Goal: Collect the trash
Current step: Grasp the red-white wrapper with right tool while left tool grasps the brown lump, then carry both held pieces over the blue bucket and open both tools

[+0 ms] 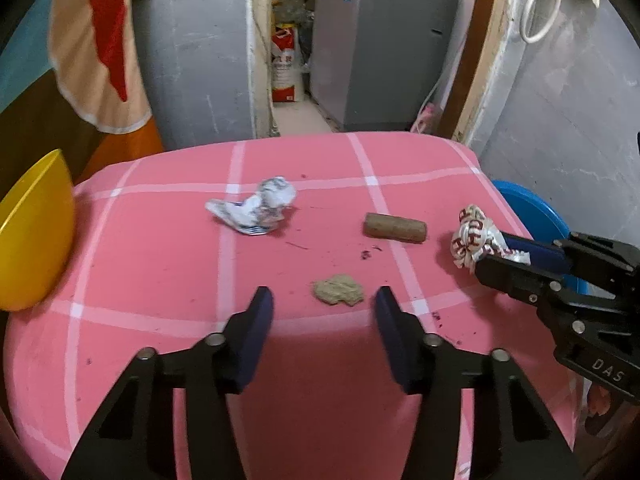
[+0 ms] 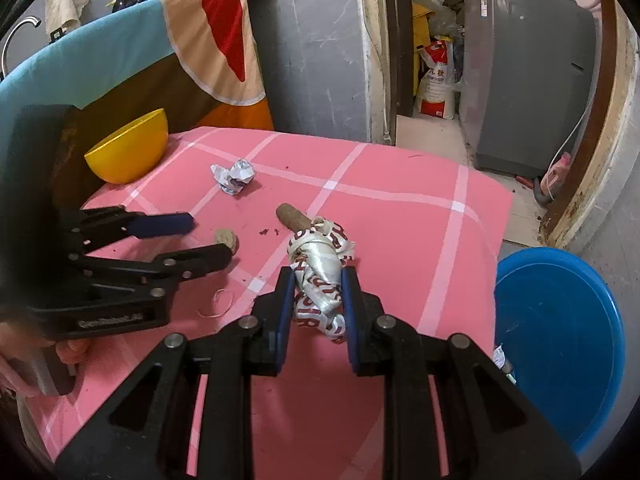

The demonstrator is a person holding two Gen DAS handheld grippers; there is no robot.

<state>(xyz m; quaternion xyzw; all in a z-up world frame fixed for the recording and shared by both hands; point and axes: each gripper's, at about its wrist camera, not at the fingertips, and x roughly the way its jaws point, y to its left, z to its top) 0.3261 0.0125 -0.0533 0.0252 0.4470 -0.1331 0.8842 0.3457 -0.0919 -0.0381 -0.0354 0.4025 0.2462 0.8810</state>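
- Now we have two pairs of tongs at work over the pink checked table (image 1: 160, 240), and each needs its own care.
- Our right tongs (image 2: 316, 300) are clamped narrowly on a twisted white wrapper (image 2: 320, 276) with red lettering; the pads press it from both sides, and it sticks out ahead of the tips. We judge the grip firm enough to carry.
- From here the blue bin (image 2: 560, 340) sits off to the right of these tongs, beside the table edge and lower down. We should swing the wrapper over the rim before we let go, so it drops inside rather than on the floor.
- Our left tongs (image 1: 324, 300) stand partly open with nothing between the pads. The tan lump (image 1: 339, 290) lies just ahead of the tips, a little toward the right pad, not yet touched as far as we can tell.
- To take it well we should shift slightly right so the lump is centred, lower the tips to the cloth, then close gently; it looks crumbly and may break.
- Farther ahead of the left tongs lie a brown cork-like roll (image 1: 395, 228) and a crumpled paper (image 1: 256, 210), well apart, waiting their turn.
- We should keep the two tools from crossing: the right tongs (image 1: 480, 260) sit to the right of the left pair, near the table edge.
- A yellow bowl (image 1: 36, 232) stands at the far left; we leave it alone.
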